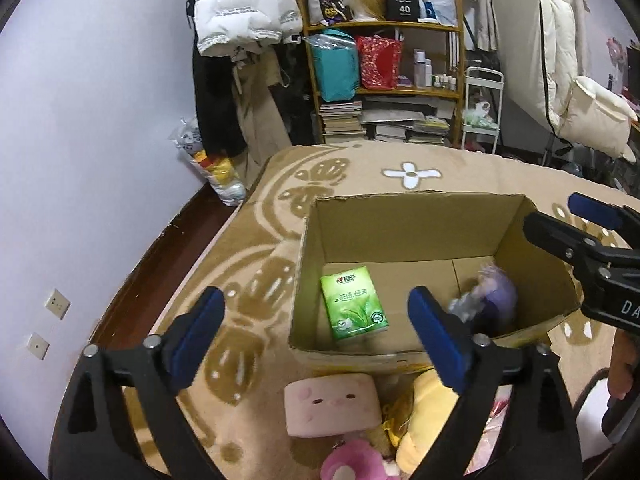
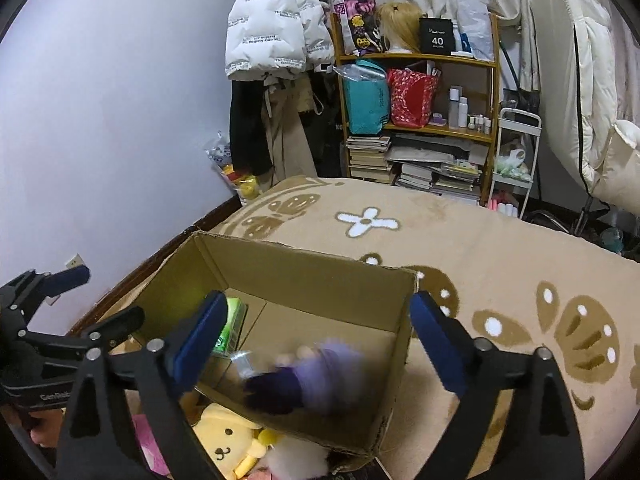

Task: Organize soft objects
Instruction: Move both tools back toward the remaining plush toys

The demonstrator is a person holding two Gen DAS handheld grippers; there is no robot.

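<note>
An open cardboard box (image 1: 400, 216) (image 2: 304, 268) sits on a tan patterned blanket. Inside lie a green tissue pack (image 1: 354, 303) (image 2: 230, 330) and a purple plush doll (image 1: 494, 294) (image 2: 316, 380), blurred by motion in the box's right part. My left gripper (image 1: 316, 336) is open and empty, above the box's near left edge. My right gripper (image 2: 316, 344) is open over the box, with the doll below it; it also shows in the left wrist view (image 1: 560, 220). Before the box lie a pink square plush (image 1: 332, 404), a yellow dog plush (image 1: 428, 412) (image 2: 228, 440) and a pink bear plush (image 1: 356, 460).
The blanket (image 2: 500, 264) spreads around the box. Behind it stand a wooden shelf (image 1: 384, 92) with books and bags, a white cart (image 1: 482, 108), hanging coats (image 1: 240, 4) and a bag of toys (image 1: 216, 168) by the wall.
</note>
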